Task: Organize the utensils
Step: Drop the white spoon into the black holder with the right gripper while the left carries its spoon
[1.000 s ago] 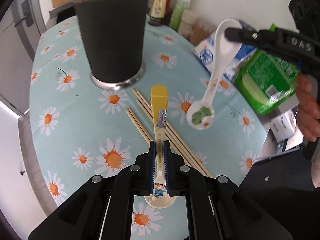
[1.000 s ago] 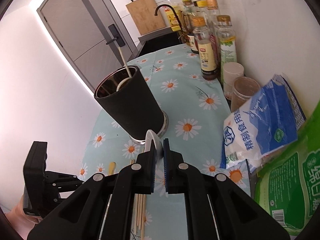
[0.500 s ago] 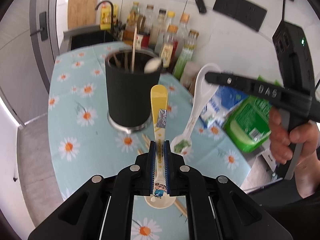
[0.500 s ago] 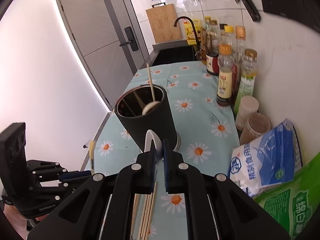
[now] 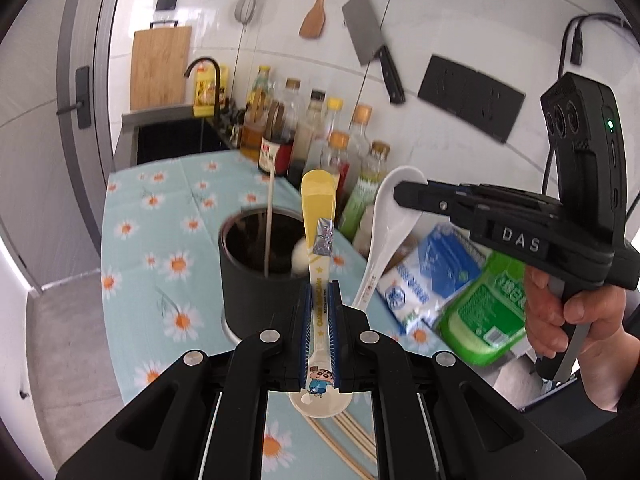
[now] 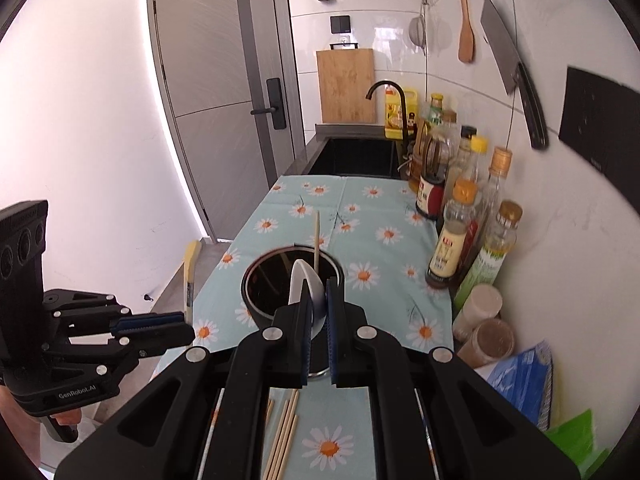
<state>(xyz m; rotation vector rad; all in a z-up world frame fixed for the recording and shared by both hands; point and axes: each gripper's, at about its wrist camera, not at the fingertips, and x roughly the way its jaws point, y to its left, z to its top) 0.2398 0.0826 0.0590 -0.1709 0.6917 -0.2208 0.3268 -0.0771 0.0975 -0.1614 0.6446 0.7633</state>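
While the left gripper [image 5: 319, 320] stays clamped on the yellow-handled cartoon spoon [image 5: 319, 240] and the right gripper [image 6: 318, 320] on the white ceramic spoon [image 6: 306, 284], both have risen from the daisy-print tablecloth [image 5: 132, 248], so the black cylindrical utensil holder [image 5: 244, 280] now sits mid-frame, seemingly ready for dropping. Only the right view shows the wooden chopsticks [image 6: 284, 436] clearly, loose at the lower centre.

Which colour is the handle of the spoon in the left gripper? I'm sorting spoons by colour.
Yellow handle, clearest in the left wrist view.

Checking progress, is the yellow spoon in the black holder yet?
Not yet. The left gripper holds the yellow spoon in the air, short of the holder.
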